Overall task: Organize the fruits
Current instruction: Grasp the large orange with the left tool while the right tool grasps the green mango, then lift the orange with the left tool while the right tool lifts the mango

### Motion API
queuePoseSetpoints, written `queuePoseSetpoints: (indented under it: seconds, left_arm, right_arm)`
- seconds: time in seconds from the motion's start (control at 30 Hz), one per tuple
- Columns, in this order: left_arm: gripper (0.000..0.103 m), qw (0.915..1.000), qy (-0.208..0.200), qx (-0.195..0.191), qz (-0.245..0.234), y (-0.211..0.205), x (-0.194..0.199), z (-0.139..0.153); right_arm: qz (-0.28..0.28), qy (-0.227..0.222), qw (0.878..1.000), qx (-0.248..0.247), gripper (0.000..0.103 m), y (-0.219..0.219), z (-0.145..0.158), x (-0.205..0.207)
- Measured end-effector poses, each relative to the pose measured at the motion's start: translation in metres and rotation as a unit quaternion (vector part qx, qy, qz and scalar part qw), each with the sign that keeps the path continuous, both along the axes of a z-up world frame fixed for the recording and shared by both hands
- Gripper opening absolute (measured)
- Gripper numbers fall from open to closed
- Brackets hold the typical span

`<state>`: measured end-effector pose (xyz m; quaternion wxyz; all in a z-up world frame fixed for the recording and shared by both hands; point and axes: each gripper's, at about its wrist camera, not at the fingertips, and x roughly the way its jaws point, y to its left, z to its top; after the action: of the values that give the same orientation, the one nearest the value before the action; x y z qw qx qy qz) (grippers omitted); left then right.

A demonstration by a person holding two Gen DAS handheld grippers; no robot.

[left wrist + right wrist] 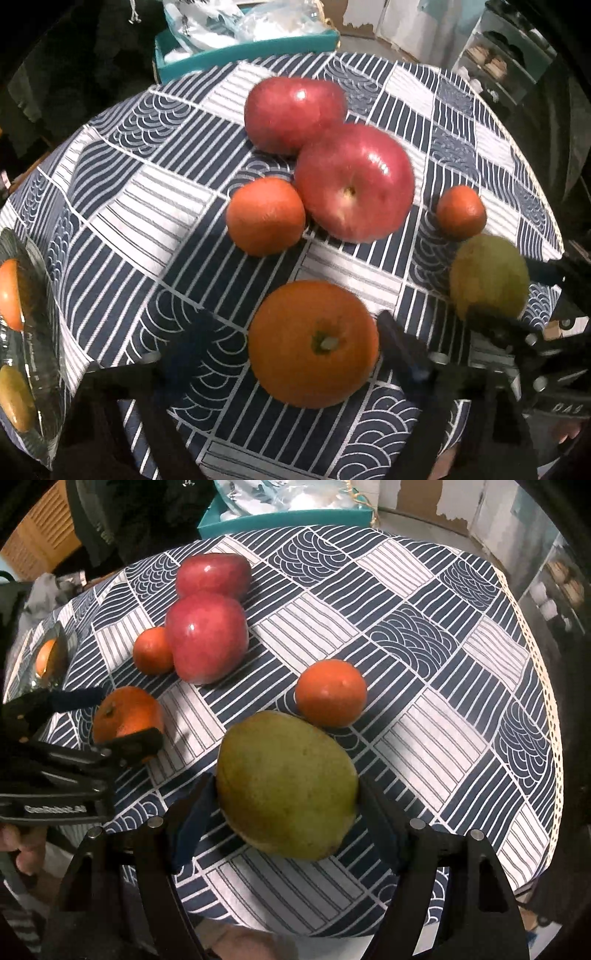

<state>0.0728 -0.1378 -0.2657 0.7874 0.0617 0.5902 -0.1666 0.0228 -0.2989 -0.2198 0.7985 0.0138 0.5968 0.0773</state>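
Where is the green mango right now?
The green mango sits low in the right wrist view, between the right gripper fingers, just before a small orange.

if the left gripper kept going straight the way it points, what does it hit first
Most likely the large orange sitting between the left gripper's fingers, with the navy-and-white patterned tablecloth under it.

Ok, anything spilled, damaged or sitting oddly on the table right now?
Nothing stands out. The two apples, the oranges and the green fruit look whole, the tablecloth lies flat with no spills, and the glass bowl sits upright at the left edge.
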Motion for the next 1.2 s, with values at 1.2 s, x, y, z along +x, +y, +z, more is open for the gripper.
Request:
queuePoseSetpoints:
  seconds: [1.2]
  left_arm:
    - [0.065, 0.9944, -0.102, -0.016, 0.019, 0.038, -0.023, 0.086]
  right_arm:
    - [-0.002, -0.132, 0.991, 0.022, 0.077, 0.023, 0.074, 0.002]
